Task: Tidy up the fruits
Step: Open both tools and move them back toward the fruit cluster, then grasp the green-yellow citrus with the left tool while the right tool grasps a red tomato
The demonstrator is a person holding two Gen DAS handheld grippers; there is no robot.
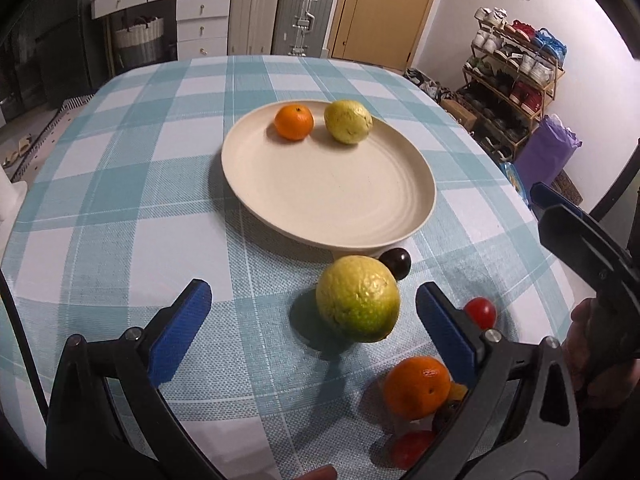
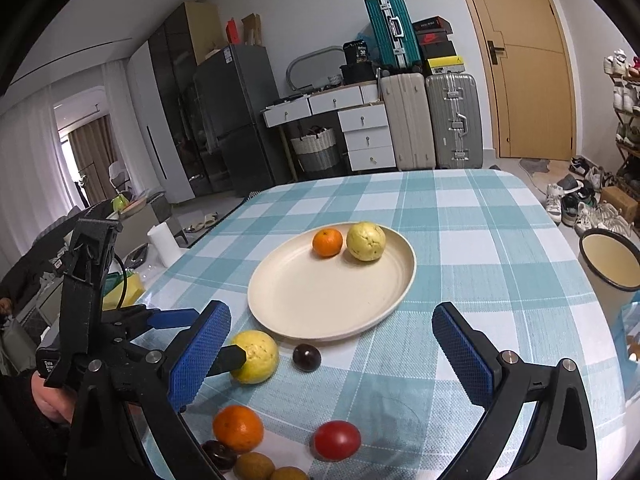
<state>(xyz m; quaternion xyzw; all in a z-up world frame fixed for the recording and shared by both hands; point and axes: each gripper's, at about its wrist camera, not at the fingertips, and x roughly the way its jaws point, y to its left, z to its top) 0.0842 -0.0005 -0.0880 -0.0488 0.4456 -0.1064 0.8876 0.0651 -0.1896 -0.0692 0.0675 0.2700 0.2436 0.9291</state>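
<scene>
We see our left gripper [image 1: 308, 312] wide open around the yellow-green round guava [image 1: 357, 298], without touching it, on the checked tablecloth [image 1: 120, 240] just before the cream round plate [image 1: 328, 208]. Our right gripper [image 2: 332, 332] hangs open, grasping nothing.

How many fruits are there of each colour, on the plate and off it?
Round yellow-green guavas: 2
Round orange mandarins: 2
Small red tomatoes: 2
Dark purple plums: 2
Small brown round fruits, cut off at the picture's edge: 2
Total: 10
</scene>
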